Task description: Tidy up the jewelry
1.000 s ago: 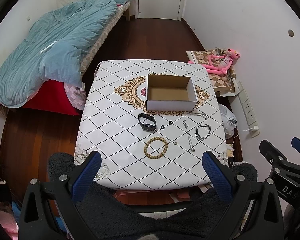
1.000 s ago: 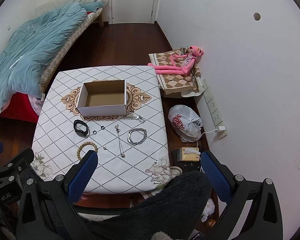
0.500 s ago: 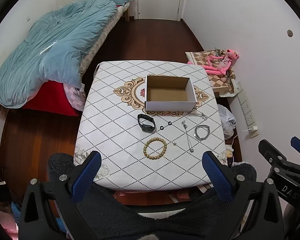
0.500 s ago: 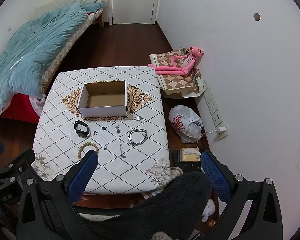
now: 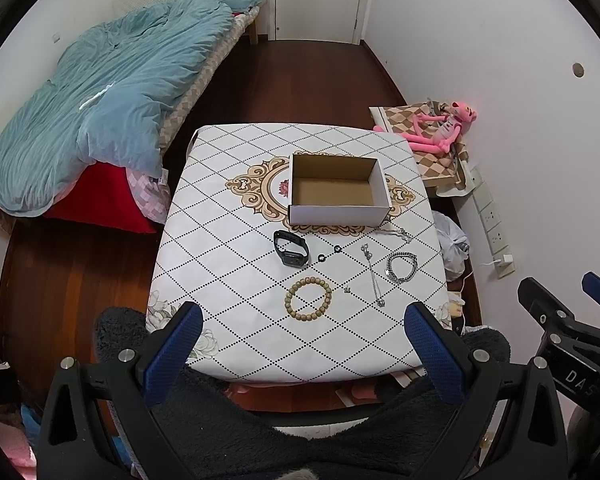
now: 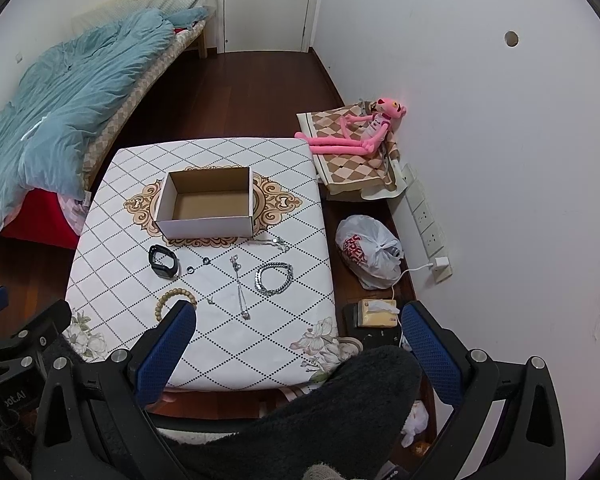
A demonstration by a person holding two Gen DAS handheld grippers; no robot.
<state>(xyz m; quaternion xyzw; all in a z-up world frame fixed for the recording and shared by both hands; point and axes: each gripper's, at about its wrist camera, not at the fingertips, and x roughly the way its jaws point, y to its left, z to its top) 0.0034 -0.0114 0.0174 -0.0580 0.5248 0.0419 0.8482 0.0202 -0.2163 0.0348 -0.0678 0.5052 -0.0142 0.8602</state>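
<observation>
An open empty cardboard box (image 5: 338, 190) (image 6: 208, 204) stands mid-table. In front of it lie a black watch (image 5: 291, 248) (image 6: 164, 261), two small black rings (image 5: 329, 253), a wooden bead bracelet (image 5: 309, 299) (image 6: 175, 302), a thin silver chain (image 5: 373, 274) (image 6: 240, 286), a silver link bracelet (image 5: 401, 267) (image 6: 274, 278), another thin chain (image 5: 396, 234) and a tiny earring (image 5: 346, 289). My left gripper (image 5: 300, 354) and right gripper (image 6: 298, 354) hang open and empty, high above the table's near edge.
The table (image 5: 228, 280) has a white diamond-pattern cloth. A bed with a blue duvet (image 5: 100, 100) is at the left. A pink plush toy (image 6: 360, 128), a plastic bag (image 6: 368, 252) and a tissue box (image 6: 376, 314) sit by the right wall.
Both views have shifted only slightly; the table looks a little farther away. Nothing on the table has moved.
</observation>
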